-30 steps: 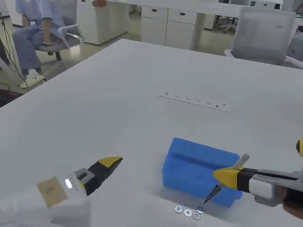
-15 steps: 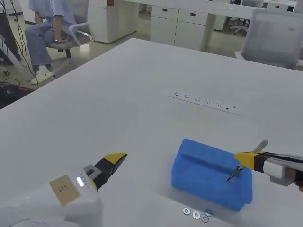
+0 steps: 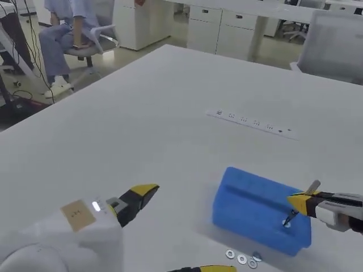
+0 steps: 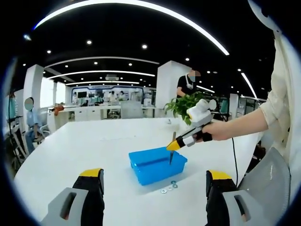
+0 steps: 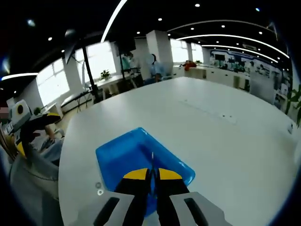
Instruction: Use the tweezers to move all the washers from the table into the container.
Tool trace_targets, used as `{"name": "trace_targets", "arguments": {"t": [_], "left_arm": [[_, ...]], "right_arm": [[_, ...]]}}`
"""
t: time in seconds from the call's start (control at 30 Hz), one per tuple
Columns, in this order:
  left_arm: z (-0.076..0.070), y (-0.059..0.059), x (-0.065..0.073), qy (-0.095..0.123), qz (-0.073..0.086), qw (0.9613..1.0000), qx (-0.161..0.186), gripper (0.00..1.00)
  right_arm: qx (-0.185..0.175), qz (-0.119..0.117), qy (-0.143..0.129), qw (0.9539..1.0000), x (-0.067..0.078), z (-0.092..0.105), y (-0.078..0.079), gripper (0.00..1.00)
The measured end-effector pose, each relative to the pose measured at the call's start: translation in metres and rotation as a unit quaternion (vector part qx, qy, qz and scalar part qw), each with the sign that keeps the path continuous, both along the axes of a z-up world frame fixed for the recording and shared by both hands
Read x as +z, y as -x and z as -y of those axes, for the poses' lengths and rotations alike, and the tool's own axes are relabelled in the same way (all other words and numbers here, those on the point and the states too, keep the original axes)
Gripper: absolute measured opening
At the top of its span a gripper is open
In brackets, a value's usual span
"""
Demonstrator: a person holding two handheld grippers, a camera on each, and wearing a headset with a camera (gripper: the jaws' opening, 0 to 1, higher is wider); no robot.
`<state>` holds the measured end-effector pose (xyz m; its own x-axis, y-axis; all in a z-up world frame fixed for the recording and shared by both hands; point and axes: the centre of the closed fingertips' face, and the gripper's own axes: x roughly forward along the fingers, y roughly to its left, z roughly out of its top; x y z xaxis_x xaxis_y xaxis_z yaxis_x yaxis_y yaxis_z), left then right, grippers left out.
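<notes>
Head view: the right tool (image 3: 296,199) clamps the tweezers (image 3: 291,216), tips over the blue container (image 3: 249,198). Washers (image 3: 242,259) lie on the surface (image 3: 142,124) just beside it. The left tool's (image 3: 148,192) tan label (image 3: 75,214) is unreadable. Left gripper view: its jaws gape wide, empty. Right gripper view: jaws pinched on the tweezers.

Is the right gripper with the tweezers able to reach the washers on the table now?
Probably yes: the washers lie bare on the table beside the blue container, near the tweezers, with nothing between.

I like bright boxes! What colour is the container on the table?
Blue. The container shows best in the head view.
</notes>
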<state>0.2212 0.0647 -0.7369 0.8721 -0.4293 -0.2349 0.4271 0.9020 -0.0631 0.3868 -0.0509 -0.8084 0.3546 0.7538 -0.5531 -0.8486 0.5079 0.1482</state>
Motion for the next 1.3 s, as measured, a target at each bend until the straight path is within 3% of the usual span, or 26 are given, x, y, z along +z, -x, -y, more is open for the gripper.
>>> {"name": "trace_targets", "arguments": {"t": [0.37,0.5,0.73,0.9,1.07,1.17,1.3], "left_arm": [[-0.002,0.0,-0.001,-0.002,-0.002,1.0,0.005,0.91],[-0.004,0.0,0.0,0.0,0.001,1.0,0.008,0.91],[0.0,0.001,0.0,-0.005,0.001,1.0,-0.001,0.9],[0.001,0.001,-0.002,-0.008,-0.002,1.0,-0.005,0.89],[0.002,0.002,-0.003,-0.011,-0.005,0.9999,-0.008,0.89],[0.003,0.002,-0.003,-0.01,-0.005,0.9999,-0.011,0.89],[0.002,0.002,-0.004,-0.012,-0.008,0.9998,-0.011,0.88]], "right_arm": [[0.009,0.006,0.015,0.9998,-0.002,-0.002,0.003,0.03],[0.005,0.014,-0.009,0.9998,0.014,-0.004,0.008,0.03],[0.008,0.033,-0.062,0.9975,0.053,-0.01,0.032,0.03],[0.022,0.034,-0.085,0.9955,0.068,-0.013,0.051,0.03],[0.033,0.024,-0.089,0.9952,0.064,-0.018,0.064,0.03],[0.045,0.013,-0.089,0.9949,0.054,-0.024,0.073,0.03],[0.07,0.01,-0.05,0.9962,0.033,-0.028,0.081,0.03]]}}
